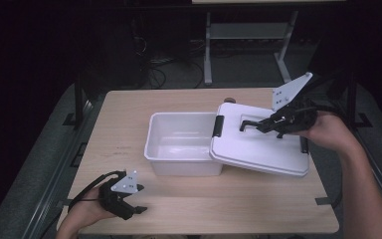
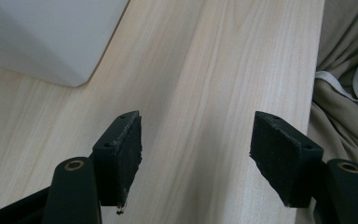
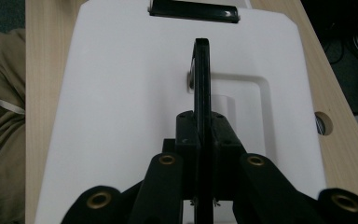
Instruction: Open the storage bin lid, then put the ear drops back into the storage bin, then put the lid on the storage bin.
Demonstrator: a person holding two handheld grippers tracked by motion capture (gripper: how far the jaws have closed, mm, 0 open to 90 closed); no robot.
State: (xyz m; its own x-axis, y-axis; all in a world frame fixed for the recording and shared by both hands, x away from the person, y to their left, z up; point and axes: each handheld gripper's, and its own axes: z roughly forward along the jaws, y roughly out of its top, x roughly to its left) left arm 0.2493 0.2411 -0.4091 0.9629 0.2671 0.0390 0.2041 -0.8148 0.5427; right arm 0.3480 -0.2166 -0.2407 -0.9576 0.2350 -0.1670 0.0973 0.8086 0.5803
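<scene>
A white plastic box (image 1: 181, 144) stands near the middle of the wooden table (image 1: 129, 204), open at the top, and its inside looks bare and glossy with nothing lying in it. Its white lid (image 1: 261, 142) sits skewed and tilted, the left edge resting on the box's right rim while the rest hangs out to the right of the box above the table. The lid is a flat rectangle with rounded corners, a black latch (image 1: 218, 126) at its left end and another black clip on the right edge, and a shallow recess in the top where a thin black handle (image 3: 201, 79) stands up on edge. The right gripper (image 1: 271, 122) comes in from the right over the lid, and its jaws are pressed together on that handle, pinching it between the pads. The left gripper (image 1: 132, 210) rests low at the near left part of the table, well apart from the box; its jaws are spread with bare wood between them, and a corner of the box shows at the upper left of the left gripper view. A small round hole (image 3: 324, 123) in the tabletop shows just beside the lid's far edge.
</scene>
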